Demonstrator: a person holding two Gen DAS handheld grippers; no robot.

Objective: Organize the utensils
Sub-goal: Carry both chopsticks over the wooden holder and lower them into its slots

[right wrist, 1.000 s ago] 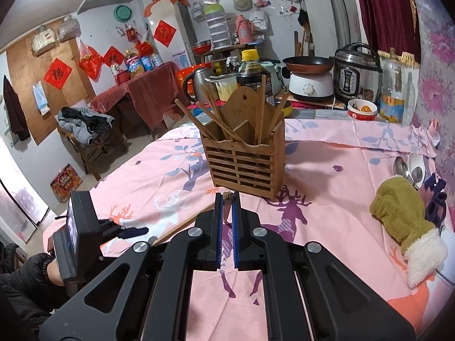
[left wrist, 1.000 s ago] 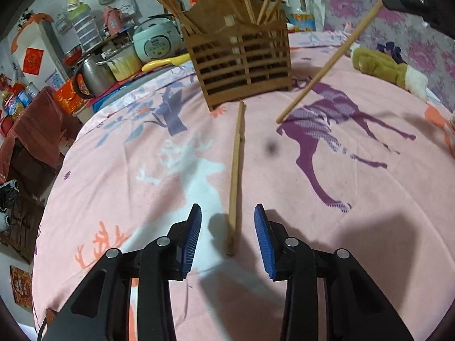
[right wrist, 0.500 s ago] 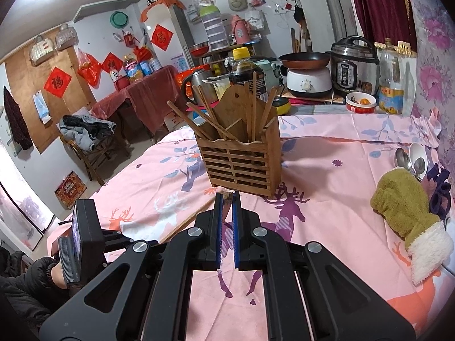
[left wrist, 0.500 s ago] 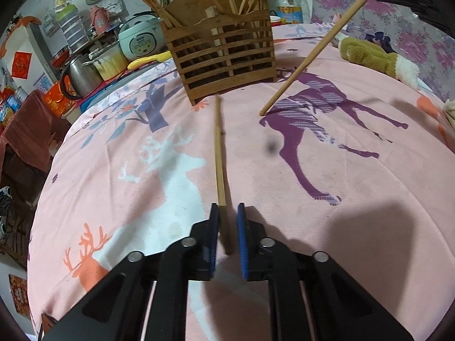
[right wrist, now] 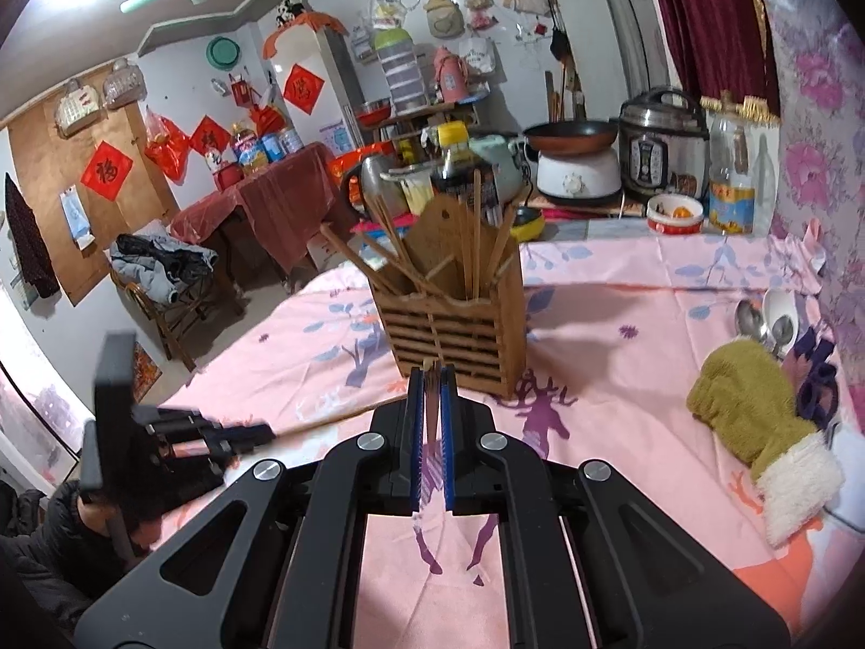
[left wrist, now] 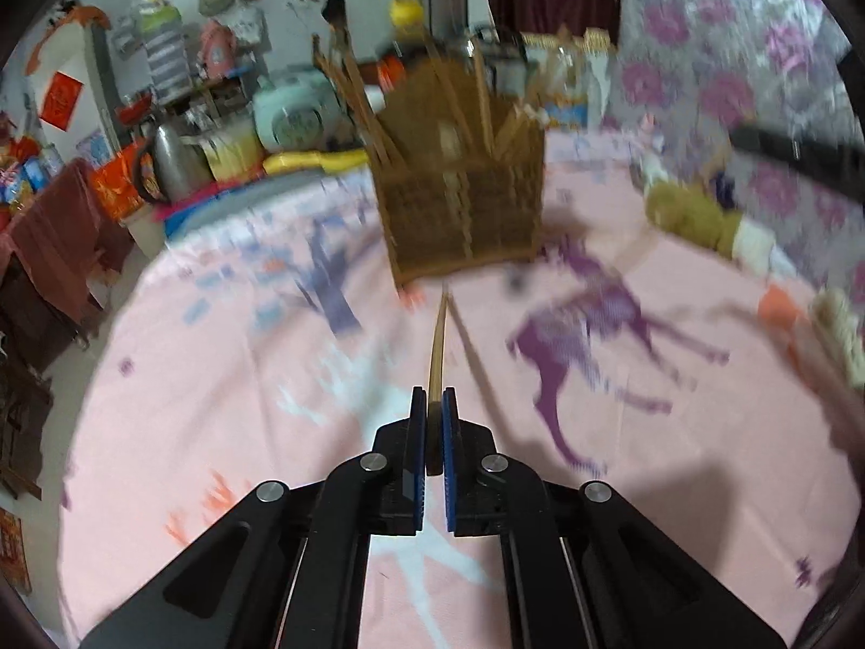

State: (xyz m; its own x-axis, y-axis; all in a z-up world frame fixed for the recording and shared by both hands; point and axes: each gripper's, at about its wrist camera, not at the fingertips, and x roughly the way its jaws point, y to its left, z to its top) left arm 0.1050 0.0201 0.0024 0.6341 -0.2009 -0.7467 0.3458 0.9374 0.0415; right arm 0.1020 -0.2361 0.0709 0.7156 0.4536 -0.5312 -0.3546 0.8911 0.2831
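Observation:
A slatted wooden utensil holder [left wrist: 465, 211] with several chopsticks in it stands on the pink deer-print tablecloth [left wrist: 216, 405]; it also shows in the right wrist view [right wrist: 457, 332]. My left gripper [left wrist: 432, 405] is shut on a wooden chopstick [left wrist: 438, 346] that points at the holder's base. My right gripper [right wrist: 431, 384] is shut on another chopstick [right wrist: 431, 395], seen end-on, in front of the holder. The left gripper [right wrist: 259, 432] shows low at the left of that view, holding its chopstick [right wrist: 324, 421].
An olive mitten with a white cuff [right wrist: 757, 416] lies at the right, with spoons [right wrist: 757, 319] behind it. A rice cooker [right wrist: 662, 146], pan [right wrist: 570, 135], kettle [right wrist: 373, 184] and bottles crowd the counter behind the table.
My left gripper closed on the chopstick that lay on the cloth and lifted it toward the holder; the view is blurred with motion. My right gripper moved closer to the holder, still shut on its chopstick.

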